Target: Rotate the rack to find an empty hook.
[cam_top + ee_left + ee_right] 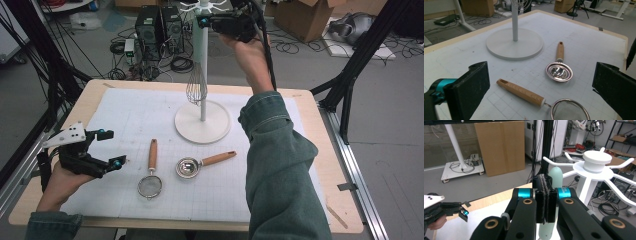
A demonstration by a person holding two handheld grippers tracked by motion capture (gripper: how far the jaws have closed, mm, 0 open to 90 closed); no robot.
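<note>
A white hook stand (202, 122) rises at the back of the mat, and a wire whisk (196, 85) hangs from it. My right gripper (203, 21) is up at the stand's top, shut, its pads pressed together (545, 200) with nothing seen between them. The whisk's pale green handle (555, 176) hangs just behind the pads, beside the hook head (596, 161). A wooden-handled strainer (150, 177) and a small metal ladle (192, 166) lie on the mat. My left gripper (112, 148) rests open at the front left, its jaws wide apart (544, 90) and facing the strainer (569, 111) and ladle (559, 71).
A white gridded mat (130, 115) covers the wooden table (90, 92). The stand's round base (514, 43) sits behind the utensils. A sleeved forearm (280, 160) crosses the table's right half. Computers (159, 27), cables and a cardboard box (305, 15) are on the floor beyond.
</note>
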